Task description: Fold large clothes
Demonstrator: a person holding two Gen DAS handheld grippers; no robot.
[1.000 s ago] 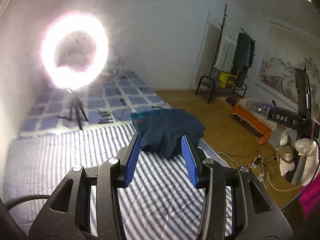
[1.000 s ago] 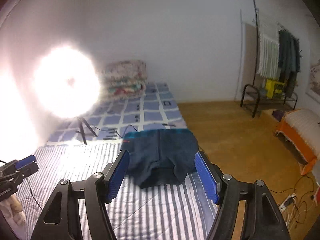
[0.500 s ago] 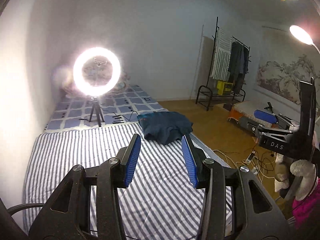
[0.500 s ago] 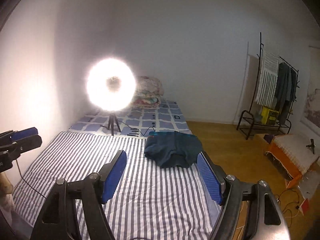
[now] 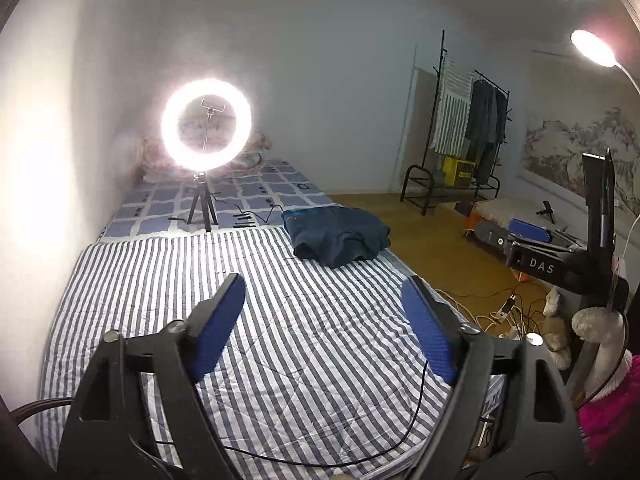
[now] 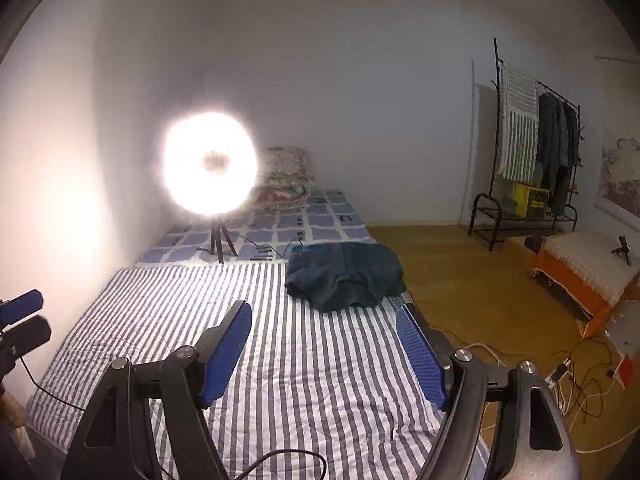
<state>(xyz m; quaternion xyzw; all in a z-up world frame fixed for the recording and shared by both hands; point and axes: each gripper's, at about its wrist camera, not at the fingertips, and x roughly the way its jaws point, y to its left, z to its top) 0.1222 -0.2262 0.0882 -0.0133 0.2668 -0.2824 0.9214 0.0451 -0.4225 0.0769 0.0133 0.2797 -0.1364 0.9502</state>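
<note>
Left wrist view first: the left gripper is seen spread wide with nothing between its blue pads, the jaws having just been opening. The dark garment is lying in a folded bundle at the far right edge of the striped bed, well apart from the gripper. So the fold looks done and released, judging by how it's been left. A ring light on a small tripod is parked on the checked blanket further back, its cable trailing across the bed toward the garment. The right gripper can be spotted at the right edge.

Right wrist view: same story, the right gripper is held wide apart and empty too, jaws having eased a bit further open. The garment is seen ahead near the bed's right edge, beside the wooden floor. A clothes rack and a low orange-sided bench are off to the right, well out of the way.

Next move is probably a fresh piece being fetched, or the bundle being tidied. Only the light's cable might get snagged.
</note>
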